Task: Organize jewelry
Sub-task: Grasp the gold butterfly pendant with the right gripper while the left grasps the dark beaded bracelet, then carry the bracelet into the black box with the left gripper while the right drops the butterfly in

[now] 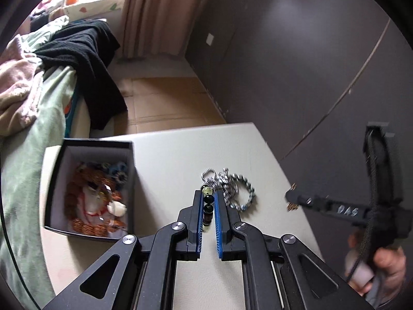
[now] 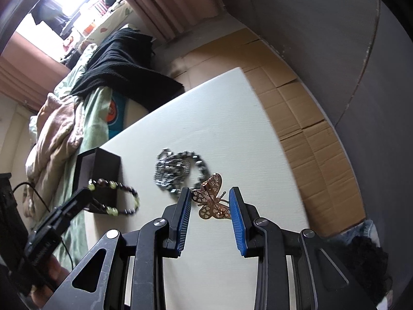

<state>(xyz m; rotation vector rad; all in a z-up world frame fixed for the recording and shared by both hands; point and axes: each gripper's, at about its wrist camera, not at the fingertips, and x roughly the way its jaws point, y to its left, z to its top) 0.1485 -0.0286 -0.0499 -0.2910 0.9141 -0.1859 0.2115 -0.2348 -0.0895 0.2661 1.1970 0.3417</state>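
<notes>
Beaded bracelet is clamped betw. pads of left gripper and is seen lifted off the table, near the black jewelry box, already part-filled w/ beads. Right gripper is spread open, jaws straddling the gold butterfly brooch; not yet closed on it. Silver chain is left lying just behind the brooch. Brooch is judged light, stiff, thin filigree w/ a pin on the back: likely bendable, so best taken across the body, not the wing tips. Bracelet is limp & will dangle.
</notes>
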